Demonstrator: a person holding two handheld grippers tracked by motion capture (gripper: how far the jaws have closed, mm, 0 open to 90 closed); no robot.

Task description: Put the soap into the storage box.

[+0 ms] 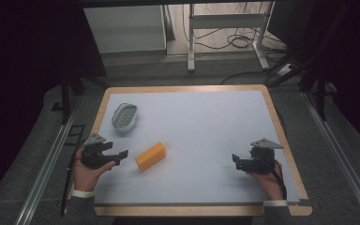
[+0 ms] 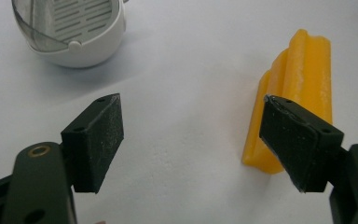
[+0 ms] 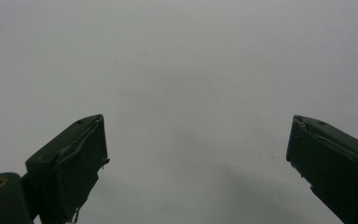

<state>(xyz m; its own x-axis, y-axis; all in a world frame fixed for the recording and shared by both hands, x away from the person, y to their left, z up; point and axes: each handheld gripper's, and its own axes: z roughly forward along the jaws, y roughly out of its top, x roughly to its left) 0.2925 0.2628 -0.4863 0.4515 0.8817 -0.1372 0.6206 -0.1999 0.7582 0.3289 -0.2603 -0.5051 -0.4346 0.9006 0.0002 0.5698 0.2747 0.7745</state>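
A yellow bar of soap (image 1: 151, 156) lies on the pale table mat, left of the middle. A white oval soap dish (image 1: 124, 116) with a slotted insert stands behind it, near the mat's left edge. My left gripper (image 1: 121, 156) is held just left of the soap, open with nothing between its jaws. In the left gripper view the soap (image 2: 294, 93) lies beside the right jaw and the dish (image 2: 74, 30) is at the top left. My right gripper (image 1: 236, 161) is open over bare mat at the right, and the right gripper view shows its jaws (image 3: 196, 154) wide apart.
The mat (image 1: 206, 126) covers a wooden table with a rim all round. Beyond the far edge stand a white cabinet (image 1: 124, 28) and a metal frame (image 1: 225, 28) with cables on the floor. Dark rails run along both sides.
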